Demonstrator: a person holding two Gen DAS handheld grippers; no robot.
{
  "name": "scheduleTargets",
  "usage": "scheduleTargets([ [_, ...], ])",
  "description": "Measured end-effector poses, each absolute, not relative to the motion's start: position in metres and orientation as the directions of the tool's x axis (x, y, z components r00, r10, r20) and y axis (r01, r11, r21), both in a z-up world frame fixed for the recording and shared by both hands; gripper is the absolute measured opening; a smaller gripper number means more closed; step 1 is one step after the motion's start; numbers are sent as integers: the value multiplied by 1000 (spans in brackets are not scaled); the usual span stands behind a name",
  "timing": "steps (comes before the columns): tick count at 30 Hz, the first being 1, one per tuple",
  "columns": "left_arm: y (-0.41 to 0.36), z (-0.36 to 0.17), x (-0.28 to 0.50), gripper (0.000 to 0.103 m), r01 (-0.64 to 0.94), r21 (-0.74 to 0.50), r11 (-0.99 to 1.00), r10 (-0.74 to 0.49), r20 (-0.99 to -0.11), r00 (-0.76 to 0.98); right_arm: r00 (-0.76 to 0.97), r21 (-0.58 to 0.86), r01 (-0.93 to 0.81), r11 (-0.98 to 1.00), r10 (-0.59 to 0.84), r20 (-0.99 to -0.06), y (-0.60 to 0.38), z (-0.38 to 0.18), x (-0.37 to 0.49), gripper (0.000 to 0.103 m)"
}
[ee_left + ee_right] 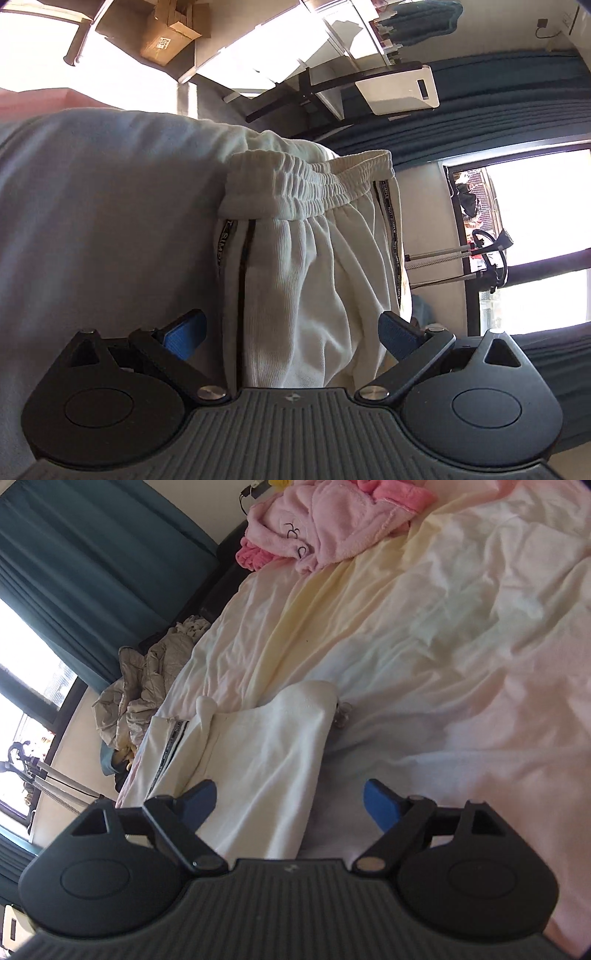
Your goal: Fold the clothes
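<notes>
Both tongs stood released, their blue tips spread wide with nothing between them. The left tongs hovered just over the white trousers, which lay on the bed sheet with the gathered waistband at the far end and a black lettered stripe running down each side. The right tongs hung above the other end of the trousers, where the cloth lay partly doubled over on the pale sheet. Beyond, a pink robe sat heaped at the far side of the bed, and a crumpled beige quilt slumped by the teal curtain.

The likely trouble, I thought, was a pinch that caught only 1 layer, or took the loose sheet along with the trousers; the wrinkles underneath invited that. The 2 tongs gripping unevenly would leave the fold crooked.
</notes>
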State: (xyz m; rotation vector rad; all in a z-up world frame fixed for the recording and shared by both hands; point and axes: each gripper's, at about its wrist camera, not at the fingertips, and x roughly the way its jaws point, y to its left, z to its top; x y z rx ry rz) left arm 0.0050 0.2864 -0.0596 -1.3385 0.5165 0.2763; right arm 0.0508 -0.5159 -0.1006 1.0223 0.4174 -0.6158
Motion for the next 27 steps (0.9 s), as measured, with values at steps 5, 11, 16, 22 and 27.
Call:
scheduleTargets([
  [5, 283, -79, 37, 96, -444, -873, 205, -241, -484, 841, 798, 691, 598, 406, -219, -561, -517, -113, 73, 86],
  [11, 281, -82, 53, 72, -430, -868, 250, -235, -485, 842, 805, 662, 575, 480, -190, -562, -515, -121, 101, 64],
  [16, 285, -91, 43, 14, -429, -880, 203, -187, -465, 865, 810, 676, 578, 457, -217, -545, -526, -125, 103, 6],
  [22, 275, -61, 0, 11, -295, -929, 224, -111, -325, 939, 850, 731, 527, 433, -272, -451, -522, -94, 81, 5],
  [27, 272, -40, -37, 10, -225, -950, 216, -110, -253, 961, 852, 723, 519, 456, -345, -393, -516, -59, 50, 5],
])
